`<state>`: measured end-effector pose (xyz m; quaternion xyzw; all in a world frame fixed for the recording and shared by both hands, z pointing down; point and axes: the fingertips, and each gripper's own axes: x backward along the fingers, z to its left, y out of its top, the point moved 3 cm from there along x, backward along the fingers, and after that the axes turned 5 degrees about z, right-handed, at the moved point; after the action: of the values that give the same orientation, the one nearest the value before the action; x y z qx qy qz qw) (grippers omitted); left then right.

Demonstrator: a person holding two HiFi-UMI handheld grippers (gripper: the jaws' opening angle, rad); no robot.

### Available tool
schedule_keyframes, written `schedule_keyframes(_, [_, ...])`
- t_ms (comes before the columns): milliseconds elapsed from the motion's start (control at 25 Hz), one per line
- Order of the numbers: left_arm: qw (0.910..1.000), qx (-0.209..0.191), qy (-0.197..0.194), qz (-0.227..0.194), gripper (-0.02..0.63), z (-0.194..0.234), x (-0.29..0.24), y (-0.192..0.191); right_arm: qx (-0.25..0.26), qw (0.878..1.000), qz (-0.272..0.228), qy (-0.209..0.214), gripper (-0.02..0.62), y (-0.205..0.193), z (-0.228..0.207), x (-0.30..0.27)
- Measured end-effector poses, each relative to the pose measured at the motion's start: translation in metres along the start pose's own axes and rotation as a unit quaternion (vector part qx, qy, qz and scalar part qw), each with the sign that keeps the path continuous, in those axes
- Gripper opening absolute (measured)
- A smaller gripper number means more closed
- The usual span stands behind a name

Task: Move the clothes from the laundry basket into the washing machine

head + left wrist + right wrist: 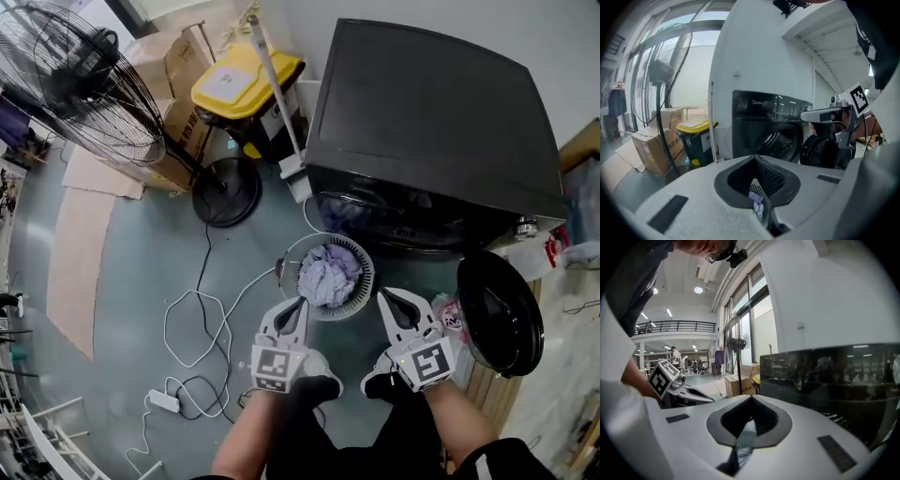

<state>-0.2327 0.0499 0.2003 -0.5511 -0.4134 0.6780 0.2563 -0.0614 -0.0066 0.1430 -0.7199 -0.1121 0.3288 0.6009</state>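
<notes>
The big black washing machine stands in front of me with its round door open. The laundry basket sits on the floor just before it, with the clothes inside. My left gripper and right gripper hang near the basket, fingers pressed together, holding nothing.

Legible markings: nothing is reading clearly.
Dark characters are showing on the cardboard box at far left, a pale brand line on the washing machine panel and a white label on the yellow bin; all are proving too small to read.
</notes>
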Motion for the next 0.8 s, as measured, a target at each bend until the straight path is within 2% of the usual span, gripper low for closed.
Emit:
schedule_keyframes(280, [1.0000,0.003,0.003,-0.003,0.002,0.001,-0.093,-0.128,0.024,1.000,-0.010,-0.002,0.008,-0.145,-0.019,-0.044])
schedule_keyframes(440, [1.0000,0.005,0.005,0.004,0.002,0.005,-0.137,-0.189,0.050,0.999,-0.018,0.001,0.008,-0.210,-0.032,-0.067])
schedule_keyframes(640, [0.9998,-0.012,0.001,-0.017,0.002,0.011,-0.182,-0.232,0.064,0.996,-0.051,-0.017,0.008,-0.261,-0.055,-0.089])
schedule_keyframes(800, [0.9996,-0.022,0.001,-0.020,0.002,0.022,-0.209,-0.241,0.056,0.995,-0.074,-0.024,0.008,-0.270,-0.070,-0.104])
